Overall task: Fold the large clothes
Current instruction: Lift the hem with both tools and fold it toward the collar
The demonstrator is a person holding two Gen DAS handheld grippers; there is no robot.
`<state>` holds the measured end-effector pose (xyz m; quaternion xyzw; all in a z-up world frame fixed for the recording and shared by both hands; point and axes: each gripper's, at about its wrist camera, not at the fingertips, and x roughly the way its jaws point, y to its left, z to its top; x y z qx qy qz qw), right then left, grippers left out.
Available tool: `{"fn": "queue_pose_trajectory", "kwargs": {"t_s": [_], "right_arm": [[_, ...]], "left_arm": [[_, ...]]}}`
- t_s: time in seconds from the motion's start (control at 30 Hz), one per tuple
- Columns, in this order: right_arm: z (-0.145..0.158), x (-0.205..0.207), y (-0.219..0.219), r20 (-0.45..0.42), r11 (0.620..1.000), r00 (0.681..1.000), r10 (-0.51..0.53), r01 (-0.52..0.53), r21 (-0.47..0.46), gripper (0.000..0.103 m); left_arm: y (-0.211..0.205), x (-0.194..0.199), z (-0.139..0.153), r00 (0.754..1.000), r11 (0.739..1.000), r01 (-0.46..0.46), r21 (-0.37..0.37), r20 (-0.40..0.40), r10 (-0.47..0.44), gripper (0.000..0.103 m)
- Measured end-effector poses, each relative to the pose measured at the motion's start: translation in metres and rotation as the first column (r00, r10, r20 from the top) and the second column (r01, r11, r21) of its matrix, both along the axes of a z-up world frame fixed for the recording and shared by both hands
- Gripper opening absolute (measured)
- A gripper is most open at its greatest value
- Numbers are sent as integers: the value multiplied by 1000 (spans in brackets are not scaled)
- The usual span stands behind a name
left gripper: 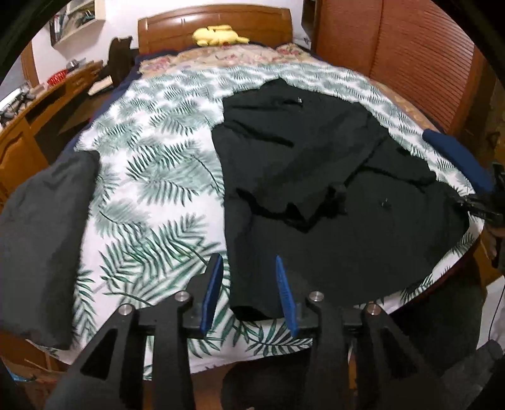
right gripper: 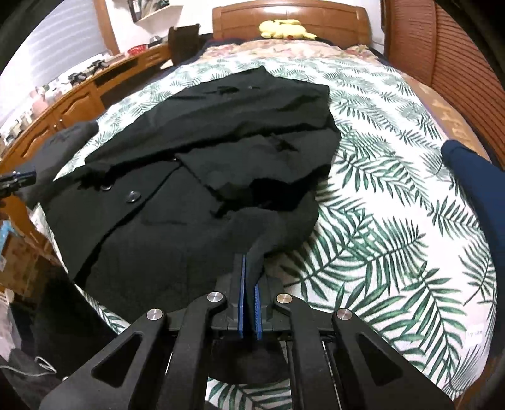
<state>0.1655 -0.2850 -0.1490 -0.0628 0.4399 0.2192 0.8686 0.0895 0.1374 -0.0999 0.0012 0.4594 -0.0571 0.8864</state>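
Note:
A large black coat [left gripper: 315, 176] lies crumpled on the palm-leaf bedspread [left gripper: 151, 176]. It also shows in the right wrist view [right gripper: 202, 164], with two buttons near its front edge. My left gripper [left gripper: 247, 261] is open, its blue pads on either side of the coat's near left corner, just above it. My right gripper [right gripper: 251, 261] is shut on a fold of the black coat at its near right edge. The right gripper also shows at the far right of the left wrist view [left gripper: 483, 205].
A dark grey garment [left gripper: 41, 239] lies at the bed's left edge. A navy garment [right gripper: 476, 195] lies at the right edge. A yellow plush toy [left gripper: 217, 34] sits by the wooden headboard [left gripper: 214, 22]. A wooden dresser [left gripper: 38, 126] stands left, a slatted wardrobe [left gripper: 410, 56] right.

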Motion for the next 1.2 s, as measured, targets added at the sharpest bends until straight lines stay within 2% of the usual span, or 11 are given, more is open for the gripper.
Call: {"fn": "queue_pose_trajectory", "kwargs": {"t_s": [0.17,0.27,0.3,0.33,0.37,0.4,0.6,0.77,0.87,1.0,1.2], "right_arm": [[-5,-2,0,-34,1000,999,-24,23,-16,2],[-8,-3,0,-47,999,998,-29,28,-22,2],[-9,-3,-1,-52,999,998,-32,31,-20,2],[-11,-2,-1,-57,999,998,-35,34,-16,2],[-11,-2,-2,-61,999,997,-38,37,-11,2],[-13,-1,-3,-68,999,997,-43,43,-1,2],[-4,5,-2,-63,996,997,-37,41,75,2],[40,0,4,42,987,999,-23,16,159,2],[70,-14,10,83,986,996,8,-22,162,2],[104,-41,9,143,984,989,29,-54,170,2],[133,-81,-19,190,979,982,21,-58,194,2]], "left_arm": [[4,13,-37,996,998,-58,-2,-75,58,33],[9,11,-47,994,995,-89,-43,-72,86,33],[10,9,-46,995,994,-82,-68,-59,78,30],[9,7,-46,997,993,-59,-104,-60,53,20],[8,5,-44,998,992,-50,-113,-55,44,9],[7,3,-41,998,992,-49,-113,-40,45,3],[0,-19,0,996,989,-52,-140,69,62,1],[-11,-43,40,987,990,-26,-141,156,48,1],[-17,-60,64,975,993,-17,-119,217,43,1],[-16,-84,89,958,991,-22,-128,280,58,1],[-14,-125,118,932,989,-21,-145,355,72,1]]}}
